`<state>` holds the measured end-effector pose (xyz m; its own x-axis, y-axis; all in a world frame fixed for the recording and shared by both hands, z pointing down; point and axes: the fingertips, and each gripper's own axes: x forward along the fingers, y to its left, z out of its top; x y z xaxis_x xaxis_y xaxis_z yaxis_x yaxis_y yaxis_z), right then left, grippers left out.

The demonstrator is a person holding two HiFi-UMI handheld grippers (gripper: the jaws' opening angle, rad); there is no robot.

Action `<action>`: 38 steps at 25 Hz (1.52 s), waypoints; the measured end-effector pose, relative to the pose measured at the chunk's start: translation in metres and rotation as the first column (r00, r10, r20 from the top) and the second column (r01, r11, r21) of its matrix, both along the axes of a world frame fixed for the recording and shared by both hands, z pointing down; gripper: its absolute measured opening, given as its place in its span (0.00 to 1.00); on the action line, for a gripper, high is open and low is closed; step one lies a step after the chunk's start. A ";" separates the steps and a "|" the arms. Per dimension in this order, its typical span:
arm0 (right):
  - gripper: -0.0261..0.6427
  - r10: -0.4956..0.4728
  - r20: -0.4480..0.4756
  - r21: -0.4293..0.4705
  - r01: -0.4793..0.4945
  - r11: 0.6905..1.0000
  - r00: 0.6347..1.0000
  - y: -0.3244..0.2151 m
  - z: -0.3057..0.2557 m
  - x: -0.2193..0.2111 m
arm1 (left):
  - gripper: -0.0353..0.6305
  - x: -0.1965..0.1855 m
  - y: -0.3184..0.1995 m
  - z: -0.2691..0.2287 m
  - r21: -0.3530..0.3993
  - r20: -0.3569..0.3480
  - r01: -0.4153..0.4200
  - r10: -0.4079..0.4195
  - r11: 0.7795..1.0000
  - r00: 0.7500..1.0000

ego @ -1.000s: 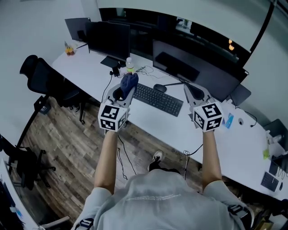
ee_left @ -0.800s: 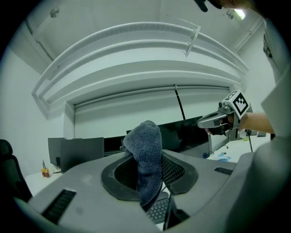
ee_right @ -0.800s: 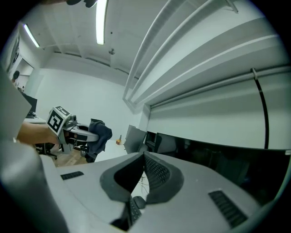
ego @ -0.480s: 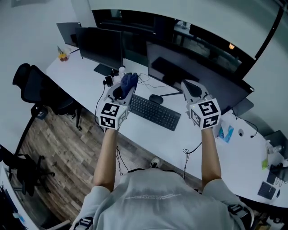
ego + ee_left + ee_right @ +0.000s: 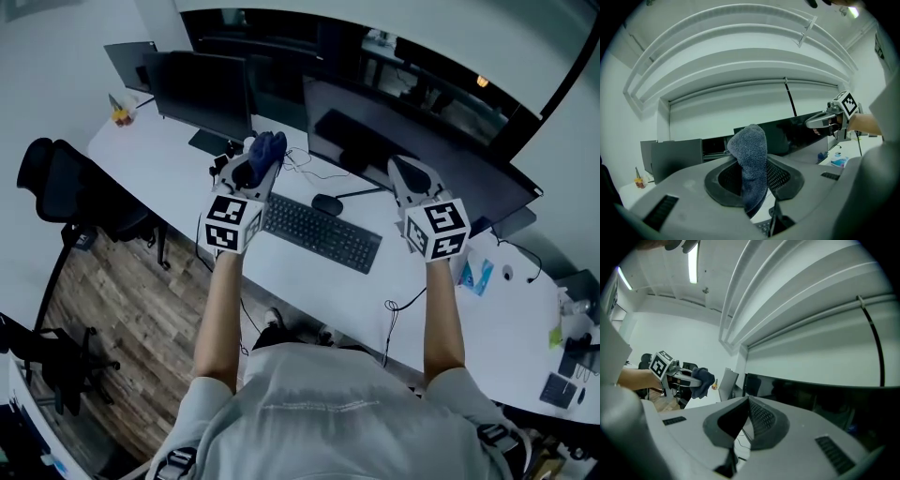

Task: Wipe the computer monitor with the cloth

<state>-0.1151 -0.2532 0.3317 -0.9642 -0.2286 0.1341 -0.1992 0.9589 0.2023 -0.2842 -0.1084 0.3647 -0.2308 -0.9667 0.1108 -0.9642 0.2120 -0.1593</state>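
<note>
Blue cloth (image 5: pixel 751 150) (one) in left gripper (image 5: pixel 753 174), right gripper (image 5: pixel 749 404) closed, one keyboard (image 5: pixel 321 232)

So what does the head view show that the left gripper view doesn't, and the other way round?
Only the head view shows the keyboard, the mouse, the office chair and the wooden floor. Only the left gripper view shows, close up, the left gripper with its jaws shut on the cloth, and the white ceiling overhead. Both show the cloth, the right gripper and the wide dark monitor behind them.
</note>
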 end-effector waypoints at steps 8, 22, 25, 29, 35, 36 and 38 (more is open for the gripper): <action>0.04 0.093 0.024 -0.019 -0.093 0.996 0.995 -0.003 -0.004 -0.024 | 0.20 -0.047 -0.029 -0.015 0.011 0.007 -0.073 0.073 0.997 0.997; 0.04 0.331 0.007 -0.014 -0.330 0.944 0.944 -0.025 -0.008 -0.036 | 0.20 -0.111 -0.123 -0.030 0.006 0.008 -0.241 0.241 0.970 0.970; 0.04 0.371 0.003 -0.013 -0.371 0.928 0.928 -0.028 -0.007 -0.034 | 0.20 -0.121 -0.142 -0.035 0.013 0.005 -0.253 0.253 0.967 0.967; 0.04 0.411 -0.003 -0.019 -0.411 0.911 0.912 -0.030 -0.002 -0.036 | 0.20 -0.135 -0.161 -0.040 0.037 -0.008 -0.249 0.249 0.968 0.968; 0.04 0.445 -0.008 -0.022 -0.445 0.895 0.895 -0.029 0.001 -0.044 | 0.20 -0.128 -0.182 -0.036 0.008 0.003 -0.308 0.308 0.951 0.952; 0.04 0.449 -0.008 -0.022 -0.449 0.893 0.893 -0.029 0.001 -0.045 | 0.20 -0.126 -0.184 -0.034 0.003 0.008 -0.315 0.315 0.949 0.949; 0.04 0.455 -0.006 -0.021 -0.456 0.890 0.890 -0.030 0.000 -0.049 | 0.20 -0.125 -0.187 -0.031 0.003 0.011 -0.322 0.322 0.947 0.947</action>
